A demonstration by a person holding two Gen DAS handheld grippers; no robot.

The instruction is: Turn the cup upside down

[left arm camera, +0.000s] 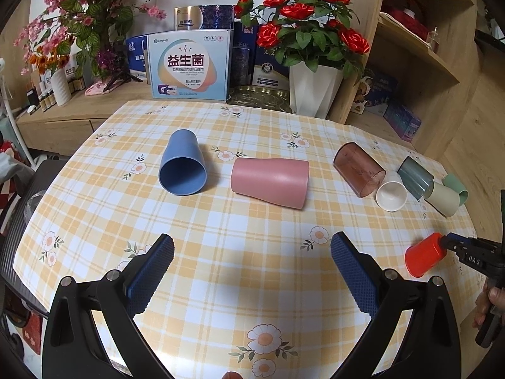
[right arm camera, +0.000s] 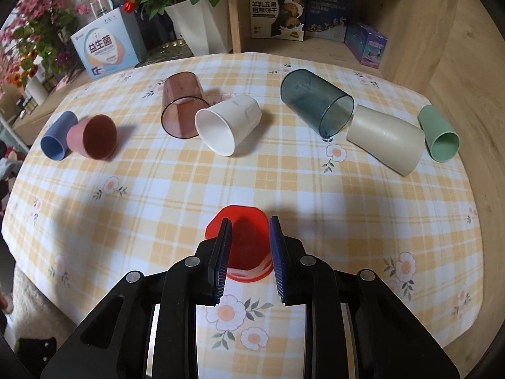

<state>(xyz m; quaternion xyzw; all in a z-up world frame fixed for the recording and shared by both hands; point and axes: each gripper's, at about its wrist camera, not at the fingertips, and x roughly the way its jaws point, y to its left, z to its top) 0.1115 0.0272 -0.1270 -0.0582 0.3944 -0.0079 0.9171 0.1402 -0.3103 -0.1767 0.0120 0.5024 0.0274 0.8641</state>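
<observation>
A round table with a yellow checked cloth [right arm camera: 252, 183] and little flowers on it stands in front of wooden shelves, boxes and pots of flowers. Going left to right in the right wrist view, cups lie on their sides across the far part of the table: a blue cup [right arm camera: 58, 135] touching a pink cup [right arm camera: 93, 137], then a see-through brown cup [right arm camera: 181, 107] leaning on a white cup [right arm camera: 225, 124], then a see-through dark cup [right arm camera: 315, 102], a cream cup [right arm camera: 386, 139] right next to it, and a green cup [right arm camera: 438, 134] at the far right edge.

The left gripper [left arm camera: 252, 249] hangs over the near part of the table with its blue pads wide apart – nothing is between them.

The red cup [right arm camera: 241, 237] is nearer than all the others, on the right side of the table. The right gripper [right arm camera: 249, 230] has its two fingers pressed on the sides of the red cup – it is pinching it. In the left wrist view the red cup looks tipped, with its open end pointing down toward the cloth and away from the gripper
</observation>
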